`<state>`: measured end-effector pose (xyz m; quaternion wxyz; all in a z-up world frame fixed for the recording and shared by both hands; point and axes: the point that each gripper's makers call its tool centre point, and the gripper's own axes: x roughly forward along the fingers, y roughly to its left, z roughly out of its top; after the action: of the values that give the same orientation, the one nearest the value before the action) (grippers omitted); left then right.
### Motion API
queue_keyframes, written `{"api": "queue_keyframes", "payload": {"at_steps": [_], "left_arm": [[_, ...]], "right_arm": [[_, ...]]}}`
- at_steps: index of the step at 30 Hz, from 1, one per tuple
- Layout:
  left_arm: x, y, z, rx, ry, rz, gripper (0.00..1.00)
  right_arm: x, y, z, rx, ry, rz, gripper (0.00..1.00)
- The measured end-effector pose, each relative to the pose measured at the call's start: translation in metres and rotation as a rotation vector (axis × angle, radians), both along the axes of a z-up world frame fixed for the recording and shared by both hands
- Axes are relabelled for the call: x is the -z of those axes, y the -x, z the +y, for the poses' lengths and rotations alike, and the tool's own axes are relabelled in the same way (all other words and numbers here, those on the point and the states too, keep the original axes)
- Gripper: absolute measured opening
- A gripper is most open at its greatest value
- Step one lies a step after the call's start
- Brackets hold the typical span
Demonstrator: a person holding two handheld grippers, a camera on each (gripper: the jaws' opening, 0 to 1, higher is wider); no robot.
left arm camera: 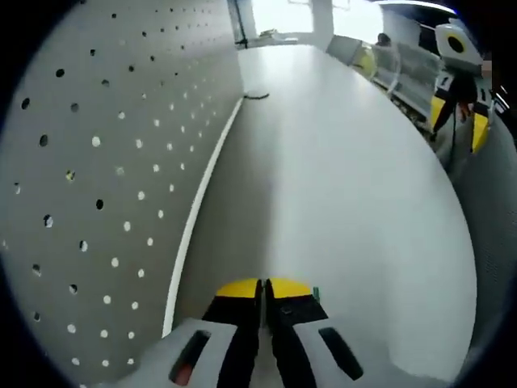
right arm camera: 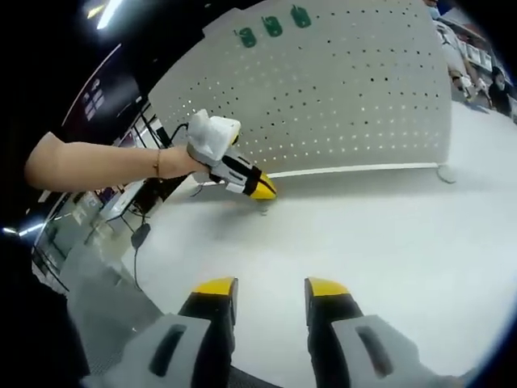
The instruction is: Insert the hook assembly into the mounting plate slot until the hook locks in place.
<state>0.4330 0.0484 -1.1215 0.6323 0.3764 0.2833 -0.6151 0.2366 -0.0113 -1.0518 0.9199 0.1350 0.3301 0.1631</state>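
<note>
Left gripper view: left gripper down on the white table beside the upright pegboard, yellow tips pressed together, a sliver of green just at the right tip, too small to tell what. Right gripper view: right gripper hovering over the table with jaws apart and bare; left gripper at the pegboard's foot, 3 green hooks hanging near the board's top edge.

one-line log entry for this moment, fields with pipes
left gripper: shut, low on table by pegboard | right gripper: open, empty | green hooks: three on pegboard top
</note>
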Motion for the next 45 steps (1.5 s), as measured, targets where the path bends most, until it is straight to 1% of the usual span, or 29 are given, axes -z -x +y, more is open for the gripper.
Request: {"api": "queue_keyframes", "payload": {"at_steps": [5,8,9,10,11,13,15,16,19,24,26,29,31,34,36,40,43,45], "left_arm": [[0.002,0.002,0.003,0.0,-0.014,0.001,0.02],[0.001,0.004,0.004,-0.008,-0.019,0.016,0.02],[0.002,0.005,0.005,-0.019,-0.019,0.027,0.02],[0.002,0.007,0.006,-0.053,-0.014,0.068,0.02],[0.002,0.008,0.007,-0.074,-0.012,0.09,0.02],[0.001,0.005,0.009,-0.08,-0.017,0.087,0.01],[0.0,0.004,0.011,-0.069,-0.024,0.068,0.01],[-0.003,0.004,0.013,-0.075,-0.023,0.071,0.01],[-0.011,0.004,0.012,-0.123,0.008,0.107,0.01],[-0.029,0.005,0.012,-0.156,0.045,0.124,0.01],[-0.037,0.005,0.013,-0.167,0.063,0.122,0.01],[-0.049,0.009,0.013,-0.193,0.092,0.134,0.01],[-0.057,0.012,0.013,-0.206,0.109,0.131,0.01],[-0.069,0.022,0.013,-0.214,0.132,0.131,0.01],[-0.073,0.027,0.012,-0.214,0.146,0.132,0.01],[-0.077,0.04,0.012,-0.237,0.154,0.146,0.01],[-0.081,0.052,0.011,-0.257,0.188,0.174,0.01],[-0.083,0.057,0.012,-0.268,0.2,0.182,0.01]], "right_arm": [[-0.002,-0.001,-0.002,0.011,-0.005,-0.004,0.3],[-0.002,-0.001,-0.003,0.01,-0.004,-0.004,0.3],[-0.002,-0.001,-0.003,0.01,-0.004,-0.004,0.3],[-0.002,-0.001,-0.003,0.01,-0.004,-0.004,0.3],[-0.002,-0.002,-0.003,0.012,-0.005,-0.005,0.3],[-0.003,-0.002,-0.003,0.012,-0.007,-0.006,0.3],[-0.005,-0.004,-0.003,0.011,-0.005,-0.012,0.3],[-0.006,-0.005,-0.003,0.011,-0.005,-0.015,0.3],[-0.007,-0.006,-0.003,0.009,-0.004,-0.018,0.3],[-0.011,-0.008,-0.003,0.004,0.0,-0.027,0.3],[-0.012,-0.01,-0.004,0.004,0.001,-0.03,0.3],[-0.018,-0.014,-0.005,0.005,0.002,-0.043,0.3],[-0.022,-0.017,-0.005,0.003,0.006,-0.055,0.3],[-0.028,-0.021,-0.004,-0.001,0.009,-0.071,0.3],[-0.031,-0.023,-0.002,-0.004,0.007,-0.079,0.3],[-0.035,-0.024,0.007,-0.011,-0.006,-0.09,0.3],[-0.038,-0.024,0.017,-0.03,-0.014,-0.096,0.3],[-0.04,-0.024,0.022,-0.038,-0.02,-0.1,0.3]]}}
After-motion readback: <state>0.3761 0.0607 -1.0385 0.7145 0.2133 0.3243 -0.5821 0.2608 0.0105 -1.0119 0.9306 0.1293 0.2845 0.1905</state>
